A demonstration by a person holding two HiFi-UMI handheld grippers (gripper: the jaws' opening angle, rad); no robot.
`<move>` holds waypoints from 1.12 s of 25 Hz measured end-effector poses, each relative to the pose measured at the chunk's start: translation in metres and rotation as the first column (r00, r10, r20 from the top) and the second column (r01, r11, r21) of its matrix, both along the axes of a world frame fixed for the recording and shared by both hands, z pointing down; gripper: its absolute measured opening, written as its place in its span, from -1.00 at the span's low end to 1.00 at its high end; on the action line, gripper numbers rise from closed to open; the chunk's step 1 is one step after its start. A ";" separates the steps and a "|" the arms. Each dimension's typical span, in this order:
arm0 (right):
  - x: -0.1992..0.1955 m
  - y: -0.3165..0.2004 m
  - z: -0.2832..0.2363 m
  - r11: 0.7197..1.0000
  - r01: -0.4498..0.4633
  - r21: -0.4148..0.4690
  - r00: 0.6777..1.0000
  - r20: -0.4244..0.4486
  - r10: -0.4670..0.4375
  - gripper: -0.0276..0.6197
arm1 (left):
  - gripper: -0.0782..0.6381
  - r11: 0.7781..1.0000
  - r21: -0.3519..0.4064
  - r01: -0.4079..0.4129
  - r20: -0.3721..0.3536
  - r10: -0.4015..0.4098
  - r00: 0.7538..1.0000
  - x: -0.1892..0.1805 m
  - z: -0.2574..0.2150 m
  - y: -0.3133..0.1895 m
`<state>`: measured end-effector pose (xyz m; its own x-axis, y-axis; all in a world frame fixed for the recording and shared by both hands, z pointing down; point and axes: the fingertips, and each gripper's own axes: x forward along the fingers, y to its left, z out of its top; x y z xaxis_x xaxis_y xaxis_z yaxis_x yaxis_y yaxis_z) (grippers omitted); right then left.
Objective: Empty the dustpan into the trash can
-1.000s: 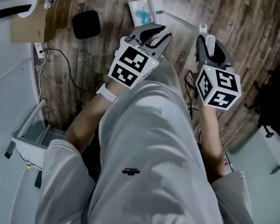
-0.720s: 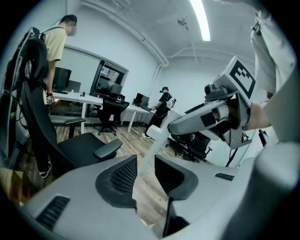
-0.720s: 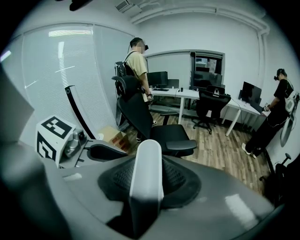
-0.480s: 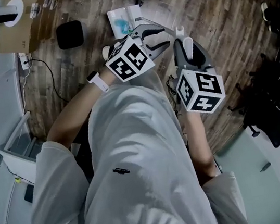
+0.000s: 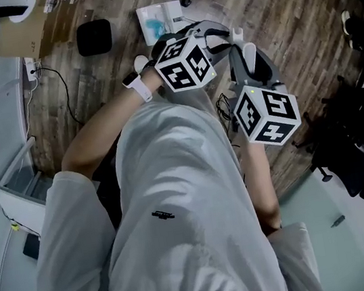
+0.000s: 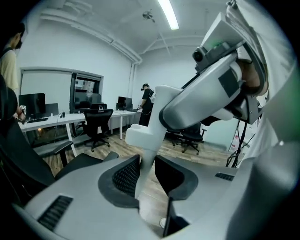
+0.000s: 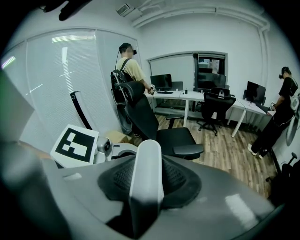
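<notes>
Holding the dustpan (image 5: 159,19) by its white handle (image 7: 146,159), I have the right gripper (image 7: 146,185) pinched on the handle's top end. The left gripper (image 6: 149,174) sits lower on the shaft, jaws spread with the shaft running between them, not clamped as far as I can judge. The pan lies low over the wood floor (image 5: 298,13) ahead of my knees, its long axis slanting back up to the right gripper. What looks like the black trash can (image 5: 94,37) stands just left of the pan, so the swing goes leftward, and the left gripper is nearer.
</notes>
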<state>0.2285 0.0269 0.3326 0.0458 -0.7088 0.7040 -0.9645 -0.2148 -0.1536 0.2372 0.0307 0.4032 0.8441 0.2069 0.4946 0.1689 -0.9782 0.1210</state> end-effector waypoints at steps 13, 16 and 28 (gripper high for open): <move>-0.012 -0.022 -0.013 0.997 0.064 0.034 0.998 -0.019 -0.063 -0.51 | -0.49 0.984 -0.074 0.163 -0.017 -0.165 0.986 -0.011 -0.014 -0.027; -0.020 -0.031 -0.018 0.994 0.094 0.047 0.995 -0.033 -0.092 -0.51 | -0.49 0.977 -0.079 0.200 -0.021 -0.202 0.979 -0.019 -0.019 -0.037; -0.073 -0.064 -0.037 0.978 0.186 0.097 0.982 -0.037 -0.183 -0.51 | -0.48 0.945 -0.084 0.316 -0.046 -0.320 0.946 -0.072 -0.037 -0.073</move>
<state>0.1559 -0.0372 0.2957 -0.0744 -0.7734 0.6296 -0.9902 -0.0174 -0.1384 0.1652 -0.0428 0.3659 0.8989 -0.0426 0.4360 -0.1405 -0.9708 0.1946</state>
